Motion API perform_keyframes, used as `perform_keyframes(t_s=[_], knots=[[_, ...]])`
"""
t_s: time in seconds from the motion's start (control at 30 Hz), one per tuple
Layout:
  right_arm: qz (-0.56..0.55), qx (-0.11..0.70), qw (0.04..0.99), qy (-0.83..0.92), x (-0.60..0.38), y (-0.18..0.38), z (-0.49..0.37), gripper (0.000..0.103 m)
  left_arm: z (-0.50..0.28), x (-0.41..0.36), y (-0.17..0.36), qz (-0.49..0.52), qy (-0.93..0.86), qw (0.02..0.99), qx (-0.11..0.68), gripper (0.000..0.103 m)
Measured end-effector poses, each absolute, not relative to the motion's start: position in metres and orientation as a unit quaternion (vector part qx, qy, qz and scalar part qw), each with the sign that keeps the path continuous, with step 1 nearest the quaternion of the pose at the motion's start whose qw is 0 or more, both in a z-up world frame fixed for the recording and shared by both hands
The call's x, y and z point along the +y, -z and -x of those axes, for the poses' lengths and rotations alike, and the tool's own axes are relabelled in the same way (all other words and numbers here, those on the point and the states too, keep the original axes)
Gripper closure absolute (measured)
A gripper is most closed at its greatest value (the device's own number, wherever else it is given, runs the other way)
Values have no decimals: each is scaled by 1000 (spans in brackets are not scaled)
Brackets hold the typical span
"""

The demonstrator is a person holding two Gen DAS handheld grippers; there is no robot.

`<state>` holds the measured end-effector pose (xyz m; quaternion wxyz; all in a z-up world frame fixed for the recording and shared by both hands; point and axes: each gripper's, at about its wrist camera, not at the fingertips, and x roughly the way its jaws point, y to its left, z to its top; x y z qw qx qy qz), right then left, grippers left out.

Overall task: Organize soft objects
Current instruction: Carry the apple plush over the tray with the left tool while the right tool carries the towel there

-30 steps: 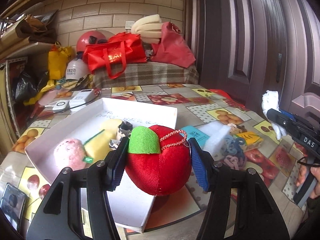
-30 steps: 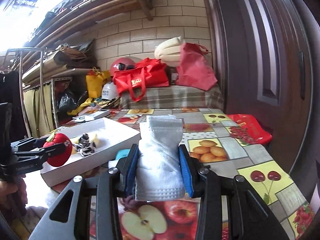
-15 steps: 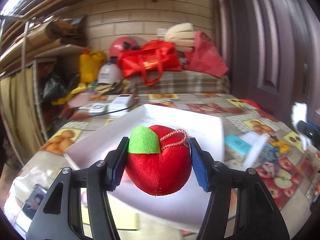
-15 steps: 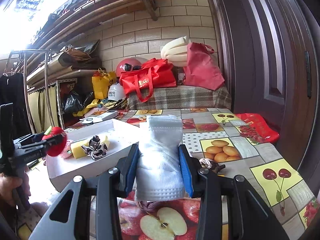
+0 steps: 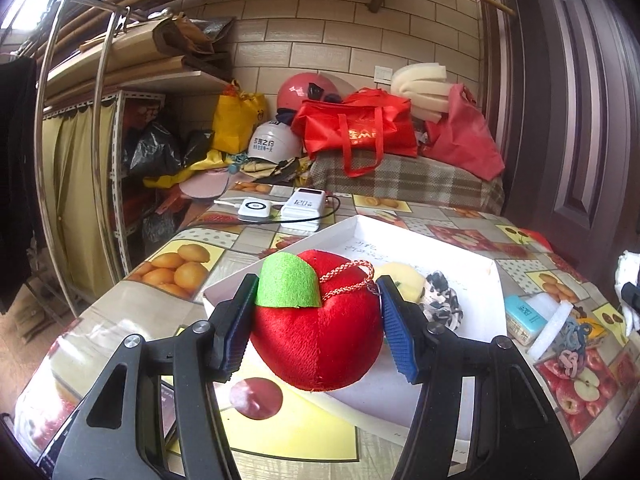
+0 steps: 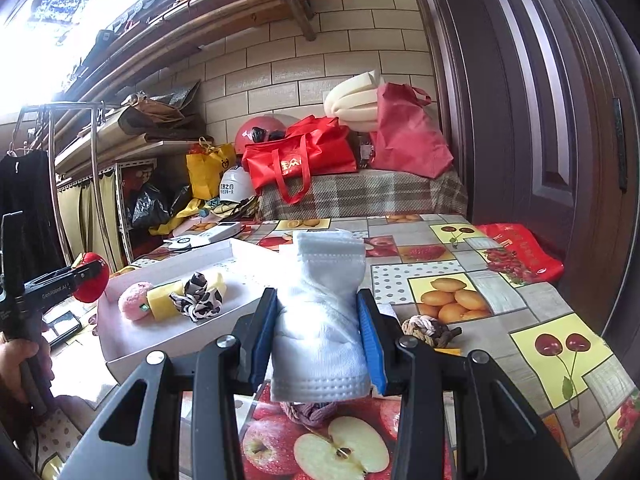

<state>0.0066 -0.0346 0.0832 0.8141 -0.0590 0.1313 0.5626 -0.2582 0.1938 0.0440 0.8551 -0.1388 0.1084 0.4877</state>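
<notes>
My left gripper (image 5: 316,328) is shut on a red plush apple (image 5: 320,340) with a green leaf, held above the near left corner of the white tray (image 5: 472,260). From the right wrist view the apple (image 6: 92,278) hangs just left of the tray (image 6: 132,354). My right gripper (image 6: 318,344) is shut on a folded white cloth (image 6: 320,308), held above the table right of the tray. In the tray lie a pink plush (image 6: 134,302), a yellow sponge (image 6: 164,304) and a black-and-white scrunchie (image 6: 198,300).
On the fruit-print table: a rope knot (image 6: 430,330), a purple braided item (image 6: 308,414) under the cloth, a blue packet (image 5: 524,318), white foam (image 5: 550,330), power banks (image 5: 300,210) at the far side, a phone (image 6: 64,326) by the left edge. Bags and helmets crowd the back.
My left gripper has drawn the apple back and left, from over the tray to its near left corner. My right gripper with the cloth has stayed nearly still, rising slightly.
</notes>
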Motion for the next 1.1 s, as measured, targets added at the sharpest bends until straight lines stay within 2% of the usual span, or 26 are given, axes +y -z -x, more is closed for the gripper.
perform_keyframes(t_s=[0.73,1.1], knots=[[77,158,782,-599,9,-77,11,64,243,189,-40,110,-490,853,138,44],[107,135,762,-625,49,-71,44,64,237,191,-38,112,-487,852,152,44]])
